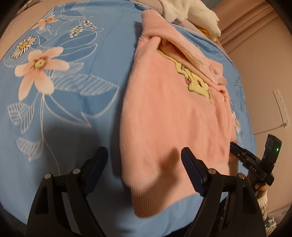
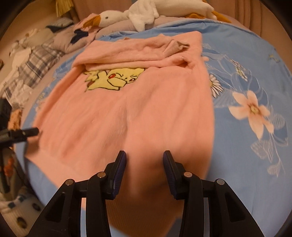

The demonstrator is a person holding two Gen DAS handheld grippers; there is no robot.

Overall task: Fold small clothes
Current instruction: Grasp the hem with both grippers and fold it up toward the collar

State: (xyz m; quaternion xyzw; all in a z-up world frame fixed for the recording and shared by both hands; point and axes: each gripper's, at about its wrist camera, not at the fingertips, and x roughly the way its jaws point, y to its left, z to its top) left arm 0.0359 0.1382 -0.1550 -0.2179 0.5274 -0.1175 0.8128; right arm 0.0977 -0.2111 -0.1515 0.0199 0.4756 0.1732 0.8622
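A pink fleece sweater with a yellow cartoon print lies flat on the blue flowered bedsheet. Its sleeves are folded across the top, over the print. My right gripper hovers over the lower right part of the sweater, jaws partly apart with no fabric pinched between them. My left gripper is open wide. It straddles the left edge of the sweater near the ribbed hem, with its right finger over the cloth. The right gripper's tool shows at the sweater's other side.
A white plush goose and pillows lie at the head of the bed. Plaid and other clothes are heaped off the sheet's left side. A power strip hangs on the wall. The left tool's finger reaches in by the hem.
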